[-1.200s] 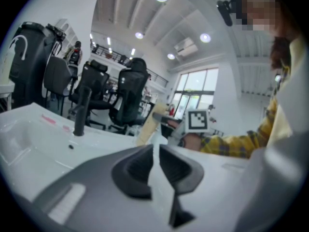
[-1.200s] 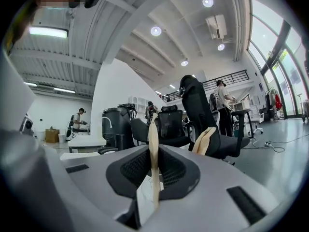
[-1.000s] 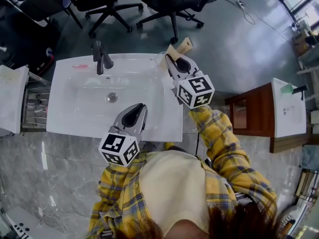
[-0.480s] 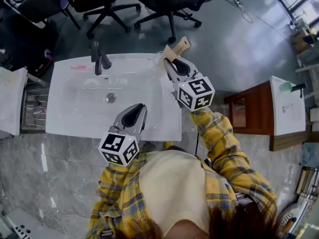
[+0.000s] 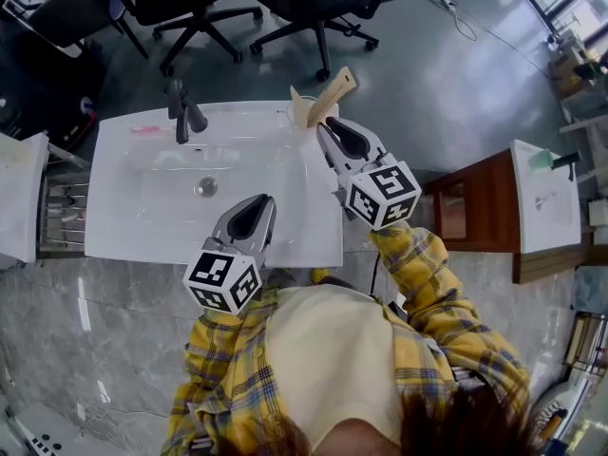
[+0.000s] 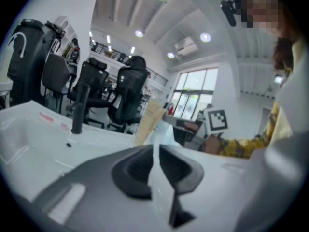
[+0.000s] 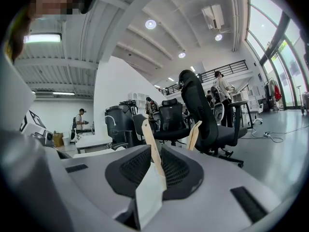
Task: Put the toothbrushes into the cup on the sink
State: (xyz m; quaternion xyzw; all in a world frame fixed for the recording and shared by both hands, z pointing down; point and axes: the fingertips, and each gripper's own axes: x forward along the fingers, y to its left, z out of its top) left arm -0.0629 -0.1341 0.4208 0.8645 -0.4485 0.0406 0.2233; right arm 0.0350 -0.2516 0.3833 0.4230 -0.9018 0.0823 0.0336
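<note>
A white sink (image 5: 285, 236) carries a cup (image 5: 296, 119) at its back right corner, mostly hidden. A long beige toothbrush (image 5: 334, 89) leans out of the cup to the right. My right gripper (image 5: 323, 127) is shut on a second beige toothbrush (image 5: 300, 106), whose far end is over the cup. Along the right gripper's (image 7: 157, 151) jaws the held toothbrush (image 7: 150, 139) rises between the pads, with the other toothbrush (image 7: 194, 134) beyond. A pink toothbrush (image 5: 145, 129) lies at the sink's back left. My left gripper (image 5: 251, 216) hangs over the sink's front, shut and empty.
A dark faucet (image 5: 180, 112) stands at the back of the basin, with the drain (image 5: 206, 186) in the middle. Black office chairs (image 5: 313, 8) stand behind the sink. A brown cabinet (image 5: 475, 217) is to the right and a metal rack (image 5: 62, 207) to the left.
My right gripper has drawn back a little toward me with its toothbrush. The left gripper has barely moved.
</note>
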